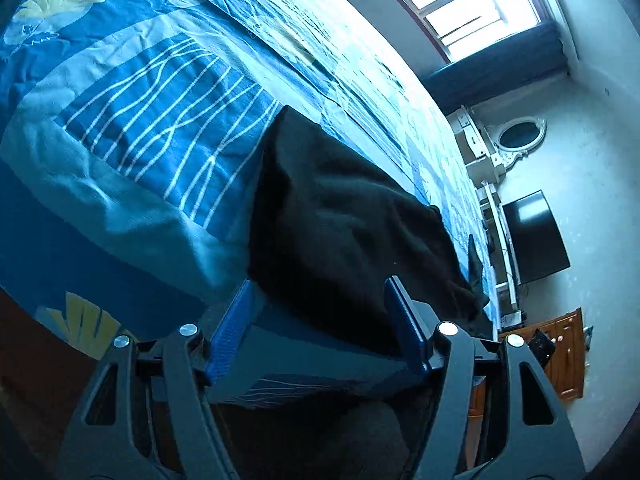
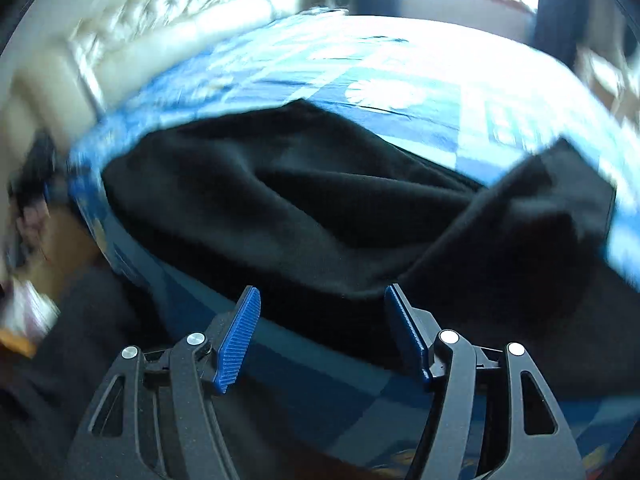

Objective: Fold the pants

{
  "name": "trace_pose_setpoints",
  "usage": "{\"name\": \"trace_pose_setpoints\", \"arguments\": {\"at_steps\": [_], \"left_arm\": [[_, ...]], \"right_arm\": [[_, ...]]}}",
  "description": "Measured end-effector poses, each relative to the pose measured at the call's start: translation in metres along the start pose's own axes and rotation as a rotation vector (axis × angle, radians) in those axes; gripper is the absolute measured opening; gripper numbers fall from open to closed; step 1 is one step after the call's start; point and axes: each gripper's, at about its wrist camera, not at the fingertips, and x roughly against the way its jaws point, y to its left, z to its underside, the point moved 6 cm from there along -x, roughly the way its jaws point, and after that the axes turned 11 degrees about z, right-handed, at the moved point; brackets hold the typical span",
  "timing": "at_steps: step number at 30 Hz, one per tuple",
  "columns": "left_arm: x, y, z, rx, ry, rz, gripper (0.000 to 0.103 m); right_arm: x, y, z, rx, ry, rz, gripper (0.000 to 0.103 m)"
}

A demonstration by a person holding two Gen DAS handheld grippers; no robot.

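Black pants [image 1: 344,216] lie on a bed with a blue patterned cover [image 1: 160,92], hanging a little over its near edge. In the left wrist view my left gripper [image 1: 320,292] is open, its blue pads on either side of the pants' near edge, not closed on it. In the right wrist view the pants [image 2: 280,208] lie bunched and creased, with one part [image 2: 532,216] crossing to the right. My right gripper [image 2: 320,300] is open just in front of the cloth's near edge. The right view is motion-blurred.
The bed cover [image 2: 400,92] stretches far behind the pants. A padded white headboard [image 2: 168,16] is at the left in the right view. A window [image 1: 472,4], a white dresser with oval mirror [image 1: 516,136], a dark screen [image 1: 532,236] and a wooden cabinet [image 1: 560,356] stand beyond the bed.
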Motion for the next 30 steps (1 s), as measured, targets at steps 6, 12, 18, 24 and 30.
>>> {"name": "trace_pose_setpoints", "arguments": {"at_steps": [6,12,18,24,30], "left_arm": [[-0.031,-0.015,0.002,-0.003,0.014,-0.048,0.066],[-0.057,-0.021,0.002,-0.010,0.028,-0.108,0.066],[-0.064,-0.018,-0.001,-0.001,0.011,-0.172,0.024],[-0.061,-0.026,0.009,-0.071,0.021,-0.200,0.010],[-0.074,-0.018,0.027,-0.144,0.062,-0.237,0.011]], "right_arm": [[-0.022,-0.028,0.016,-0.484,0.120,-0.251,0.064],[-0.031,-0.026,0.014,-0.602,0.118,-0.309,0.065],[-0.039,-0.027,-0.005,-0.596,0.085,-0.235,0.014],[-0.013,-0.030,-0.010,-0.472,0.006,-0.173,0.007],[-0.037,-0.050,0.019,-0.487,0.081,-0.144,0.007]]}}
